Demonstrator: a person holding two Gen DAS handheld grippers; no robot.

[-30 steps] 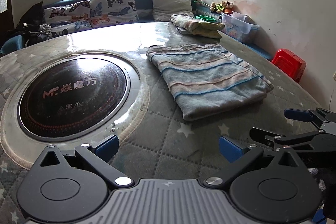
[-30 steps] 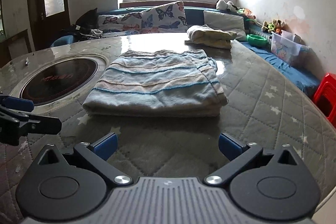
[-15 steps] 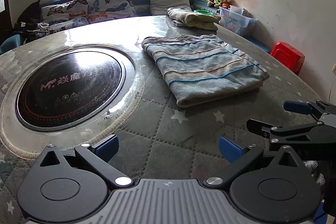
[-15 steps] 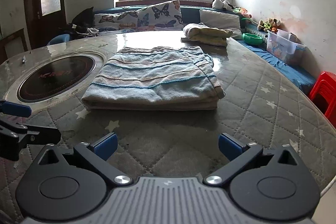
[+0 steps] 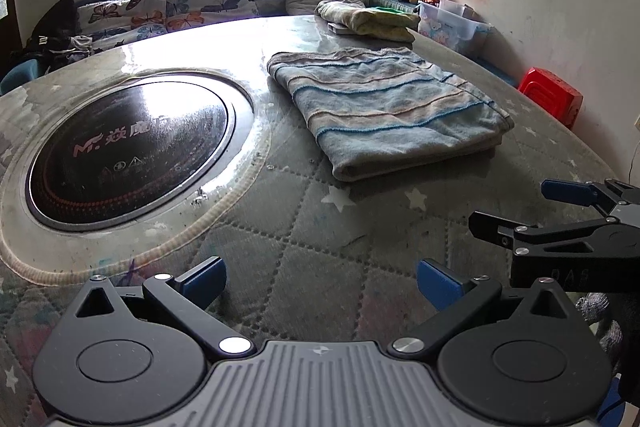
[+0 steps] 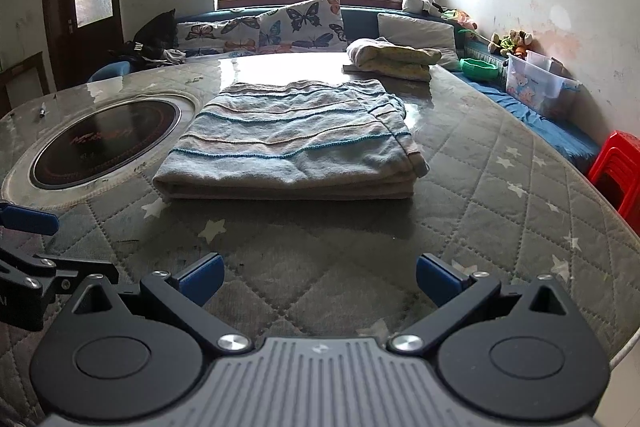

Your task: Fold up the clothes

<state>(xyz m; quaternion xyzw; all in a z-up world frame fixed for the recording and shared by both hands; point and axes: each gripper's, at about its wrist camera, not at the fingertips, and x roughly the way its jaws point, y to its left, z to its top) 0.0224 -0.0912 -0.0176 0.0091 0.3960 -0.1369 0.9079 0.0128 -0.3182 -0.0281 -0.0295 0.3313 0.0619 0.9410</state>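
Observation:
A striped grey-blue garment (image 5: pixel 384 107) (image 6: pixel 292 143) lies folded flat on the quilted round table (image 5: pixel 320 227) (image 6: pixel 500 195). My left gripper (image 5: pixel 320 277) hovers open over the near table edge, well short of the garment, nothing between its blue pads. My right gripper (image 6: pixel 318 277) is likewise open and empty, facing the garment's folded front edge. Each gripper shows in the other's view: the right one at the right edge (image 5: pixel 560 211), the left one at the left edge (image 6: pixel 28 247). A second folded yellowish cloth (image 5: pixel 364 19) (image 6: pixel 394 59) rests at the table's far side.
A round black cooktop (image 5: pixel 128 147) (image 6: pixel 108 143) is set into the table left of the garment. Beyond the table runs a bench with butterfly cushions (image 6: pixel 296 27), a clear storage box (image 6: pixel 536 87), a green bowl (image 6: pixel 480 67) and a red stool (image 5: pixel 552 99) (image 6: pixel 620 167).
Both grippers have drawn back from the folded garment toward the near table edge and stay open. The garment has not moved.

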